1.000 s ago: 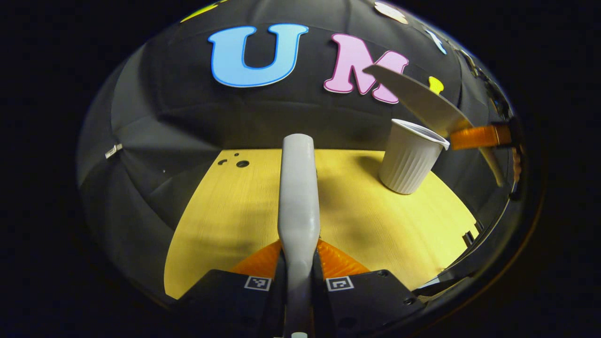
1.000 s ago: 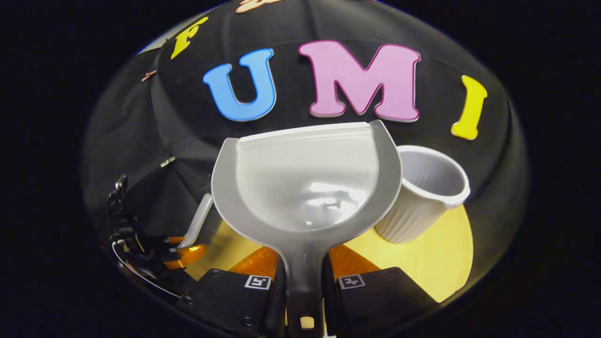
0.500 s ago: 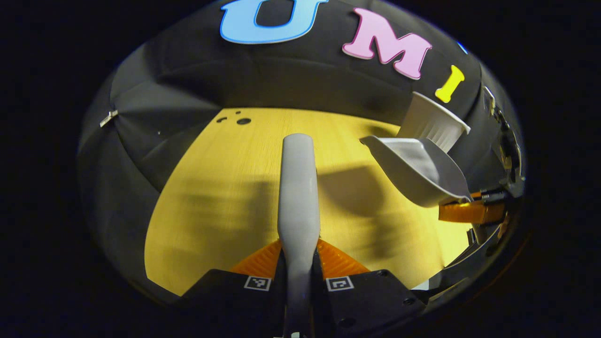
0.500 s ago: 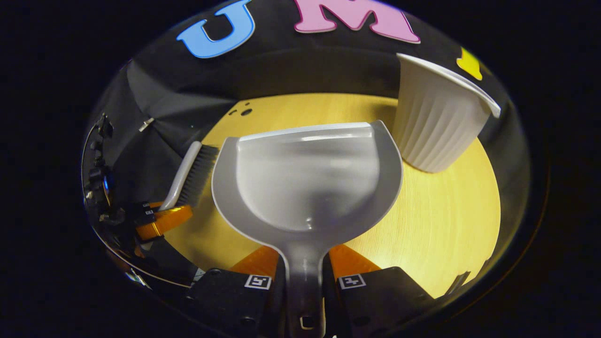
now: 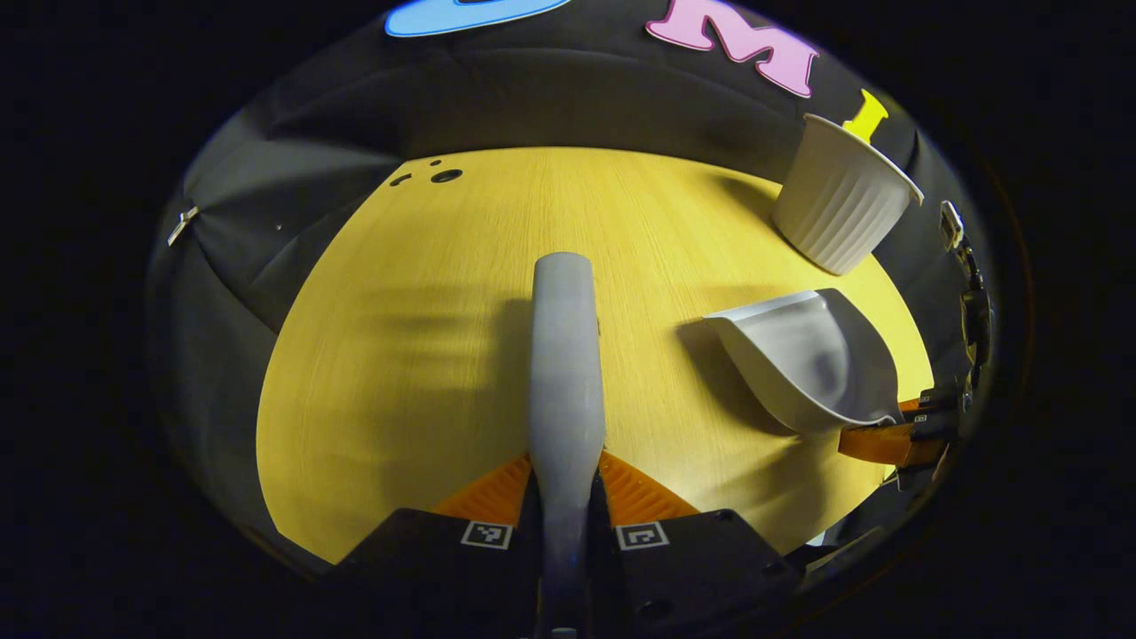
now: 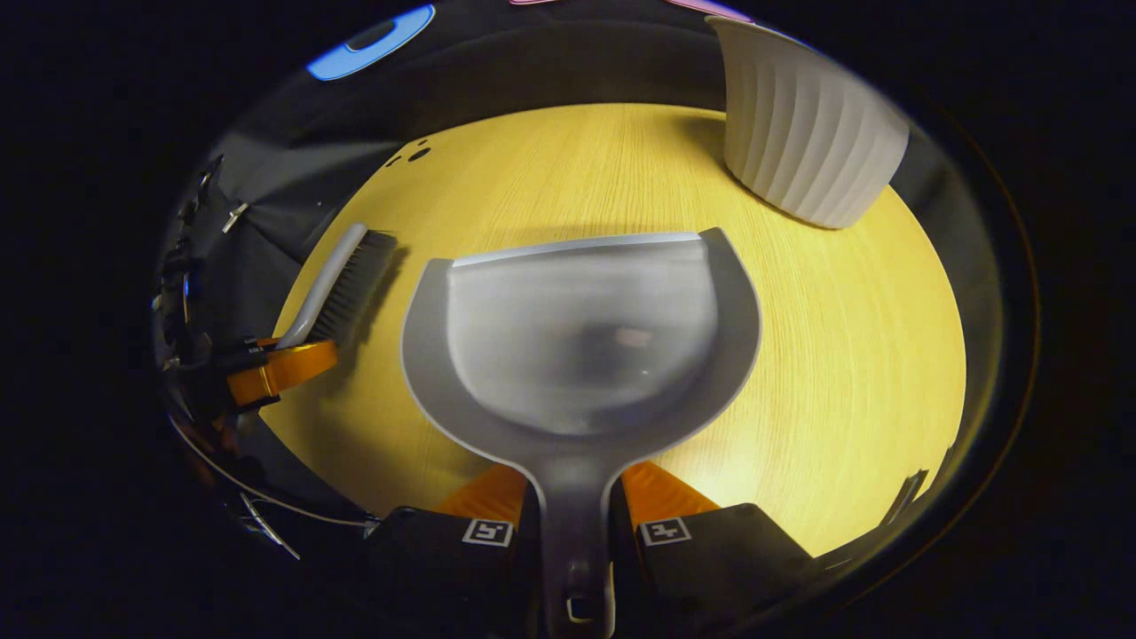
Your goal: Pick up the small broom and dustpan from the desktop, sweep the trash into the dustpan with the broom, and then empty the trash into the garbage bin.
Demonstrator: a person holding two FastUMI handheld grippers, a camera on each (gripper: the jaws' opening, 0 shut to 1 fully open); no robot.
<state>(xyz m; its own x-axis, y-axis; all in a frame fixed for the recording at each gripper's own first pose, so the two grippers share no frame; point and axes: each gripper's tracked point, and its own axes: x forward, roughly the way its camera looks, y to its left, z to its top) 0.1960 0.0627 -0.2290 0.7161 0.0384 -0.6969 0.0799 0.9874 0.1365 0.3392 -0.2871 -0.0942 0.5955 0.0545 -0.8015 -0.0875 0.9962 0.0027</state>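
My left gripper [image 5: 564, 484] is shut on the grey handle of the small broom [image 5: 563, 355], which points straight ahead over the yellow desktop [image 5: 426, 355]. In the right gripper view the same broom [image 6: 342, 280] shows its dark bristles at the left, held by the left gripper [image 6: 275, 368]. My right gripper [image 6: 575, 501] is shut on the handle of the grey dustpan [image 6: 577, 337], whose pan looks bare and tilts down toward the desktop [image 6: 843, 337]. The dustpan [image 5: 803, 355] also appears at the right of the left gripper view, held by the right gripper [image 5: 887, 435].
A white ribbed garbage bin [image 5: 839, 209] stands at the desk's far right corner, close ahead of the dustpan; it is large at the top of the right gripper view [image 6: 803, 142]. Small dark holes [image 5: 444, 175] mark the desk's far left. Black cloth walls surround the desk.
Both grippers have tipped downward and lowered toward the desktop. The dustpan has come away from the bin's rim and now hangs low over the desk; the broom stays gripped.
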